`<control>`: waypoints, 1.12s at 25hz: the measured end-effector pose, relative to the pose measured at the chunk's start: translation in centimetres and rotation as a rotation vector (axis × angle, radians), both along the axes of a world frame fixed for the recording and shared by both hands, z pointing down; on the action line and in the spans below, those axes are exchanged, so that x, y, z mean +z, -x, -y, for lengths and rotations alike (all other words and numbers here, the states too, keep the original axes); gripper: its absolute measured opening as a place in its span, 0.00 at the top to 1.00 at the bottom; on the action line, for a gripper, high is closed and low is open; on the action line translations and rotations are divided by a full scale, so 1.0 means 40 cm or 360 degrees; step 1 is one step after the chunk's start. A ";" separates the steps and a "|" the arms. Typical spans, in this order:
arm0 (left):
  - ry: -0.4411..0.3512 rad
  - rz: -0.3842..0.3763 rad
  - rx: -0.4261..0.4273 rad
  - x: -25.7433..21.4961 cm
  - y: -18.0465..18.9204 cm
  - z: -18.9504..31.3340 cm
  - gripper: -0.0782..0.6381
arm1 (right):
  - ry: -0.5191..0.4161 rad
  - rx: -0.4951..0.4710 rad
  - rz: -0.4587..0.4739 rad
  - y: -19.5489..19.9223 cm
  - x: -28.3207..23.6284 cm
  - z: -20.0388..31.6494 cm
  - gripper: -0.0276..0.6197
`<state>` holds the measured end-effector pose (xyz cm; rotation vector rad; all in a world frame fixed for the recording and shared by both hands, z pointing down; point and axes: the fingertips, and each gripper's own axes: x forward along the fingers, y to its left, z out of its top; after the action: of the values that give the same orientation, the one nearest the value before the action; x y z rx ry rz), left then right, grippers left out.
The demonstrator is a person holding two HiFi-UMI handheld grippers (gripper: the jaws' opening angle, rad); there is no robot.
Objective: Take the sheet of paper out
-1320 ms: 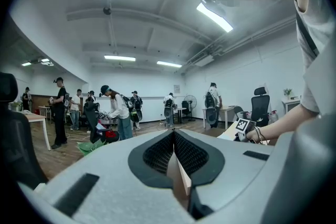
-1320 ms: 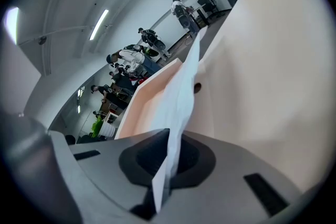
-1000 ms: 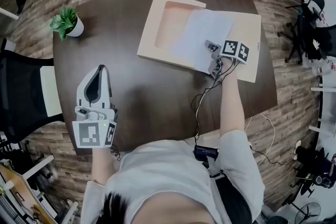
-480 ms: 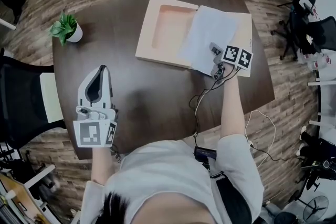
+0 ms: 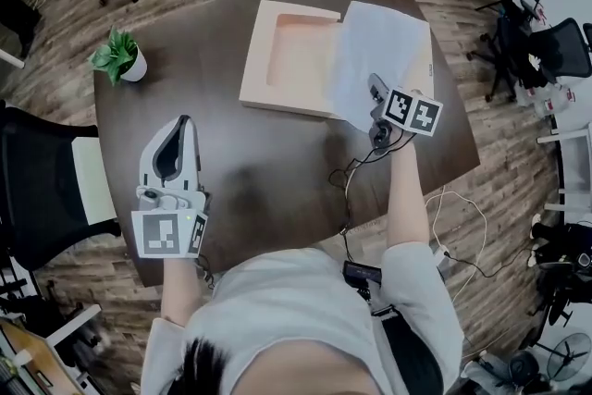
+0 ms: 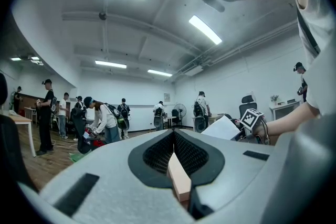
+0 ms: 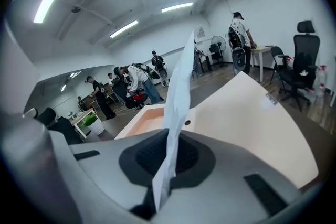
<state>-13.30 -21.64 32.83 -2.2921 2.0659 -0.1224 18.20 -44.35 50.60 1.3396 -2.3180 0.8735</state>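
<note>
The sheet of paper (image 5: pixel 375 51) is caught along its near edge by the right gripper (image 5: pixel 374 102). Its jaws are pressed together on the sheet. In the right gripper view the paper rises edge-on out of the closed jaws, thin and a little curved.

The sheet hangs raised over the right half of the open document box (image 5: pixel 254 60), a pale peach case. The box has a shallow recess on its left side and a flat flap on its right. The recess looks bare. Whether the sheet's far edge still rests on the flap, I cannot tell.

The box lies toward the far side of the dark wooden table (image 5: pixel 268 171). The left gripper (image 5: pixel 174 129) is held over the near left of the table, well apart from the box, with its jaws together. Nothing from the table is between them — only a pale tan strip at the seam, which I take for part of the gripper itself.

A small potted plant (image 5: pixel 118 51) stands at the far left corner. A black office chair (image 5: pixel 37 199) sits beside the table's left edge.

The task looks well along: the grip is made and the sheet is up off the box. What seems left is to carry it clear of the box, lay it on bare table and let go.
</note>
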 end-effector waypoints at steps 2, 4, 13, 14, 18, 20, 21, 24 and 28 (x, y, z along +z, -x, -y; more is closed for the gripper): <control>-0.0007 -0.0001 0.0009 -0.007 0.002 -0.011 0.88 | -0.0056 -0.0016 -0.0034 0.010 -0.027 -0.020 0.94; -0.0014 -0.0002 0.0018 -0.013 0.004 -0.022 0.88 | -0.0109 -0.0037 -0.0063 0.021 -0.052 -0.041 0.94; -0.0063 0.0004 0.0083 -0.046 0.011 -0.066 0.88 | -0.0294 -0.0076 -0.0128 0.067 -0.139 -0.132 0.94; -0.0069 0.0001 0.0088 -0.049 0.011 -0.071 0.88 | -0.0316 -0.0074 -0.0149 0.066 -0.147 -0.141 0.94; -0.0094 -0.0005 0.0112 -0.061 0.006 -0.087 0.88 | -0.0408 -0.0062 -0.0206 0.062 -0.189 -0.173 0.94; -0.0109 -0.0008 0.0128 -0.068 0.004 -0.095 0.88 | -0.0454 -0.0052 -0.0224 0.062 -0.213 -0.189 0.94; -0.0117 -0.0009 0.0135 -0.072 0.003 -0.099 0.88 | -0.0476 -0.0048 -0.0231 0.063 -0.225 -0.196 0.94; -0.0138 -0.0008 0.0158 -0.083 -0.002 -0.113 0.88 | -0.0535 -0.0040 -0.0241 0.066 -0.259 -0.222 0.94; -0.0164 -0.0016 0.0187 -0.099 -0.008 -0.130 0.88 | -0.0612 -0.0024 -0.0265 0.068 -0.306 -0.259 0.94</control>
<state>-12.97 -16.44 28.89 -2.3492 1.8884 0.0010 15.49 -34.01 38.36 1.4725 -2.4381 0.3014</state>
